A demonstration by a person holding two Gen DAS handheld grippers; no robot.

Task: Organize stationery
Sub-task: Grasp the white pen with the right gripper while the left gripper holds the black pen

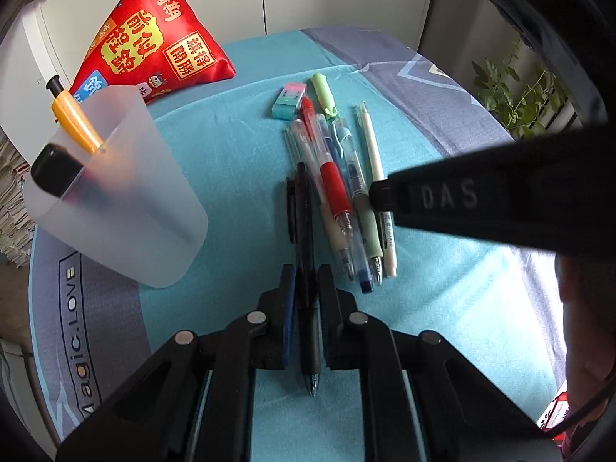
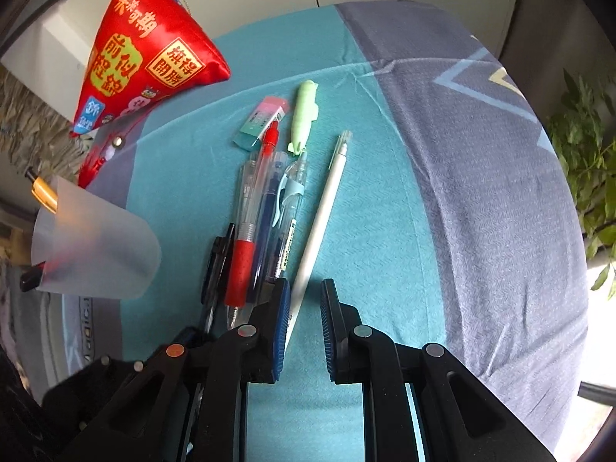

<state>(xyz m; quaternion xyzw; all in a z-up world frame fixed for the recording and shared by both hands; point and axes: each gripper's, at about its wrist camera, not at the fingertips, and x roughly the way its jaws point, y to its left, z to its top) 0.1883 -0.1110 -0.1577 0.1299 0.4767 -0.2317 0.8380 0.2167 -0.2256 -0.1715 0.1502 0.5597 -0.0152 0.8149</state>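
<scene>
My left gripper point(image 1: 308, 300) is shut on a black pen point(image 1: 304, 211), which lies lengthwise between its pads just above the teal cloth. Right of it is a row of pens: a red one point(image 1: 333, 184), clear, blue and green ones, and a white pen point(image 1: 371, 142). A frosted cup point(image 1: 127, 200) at left holds an orange pen point(image 1: 75, 119) and a black marker point(image 1: 56, 169). My right gripper point(image 2: 305, 308) hovers over the row's near end with its jaws nearly together. The white pen point(image 2: 327, 208) runs along the left pad's inner edge, unpinched. The right gripper's fingertips point(image 1: 385, 196) touch the green and white pens.
An eraser point(image 1: 289, 101) and a pale green highlighter point(image 1: 325, 92) lie beyond the pens. A red fabric pouch point(image 1: 150, 34) stands at the back left. The cloth-covered table point(image 2: 481, 192) ends at the right, where a green plant point(image 2: 589, 177) stands.
</scene>
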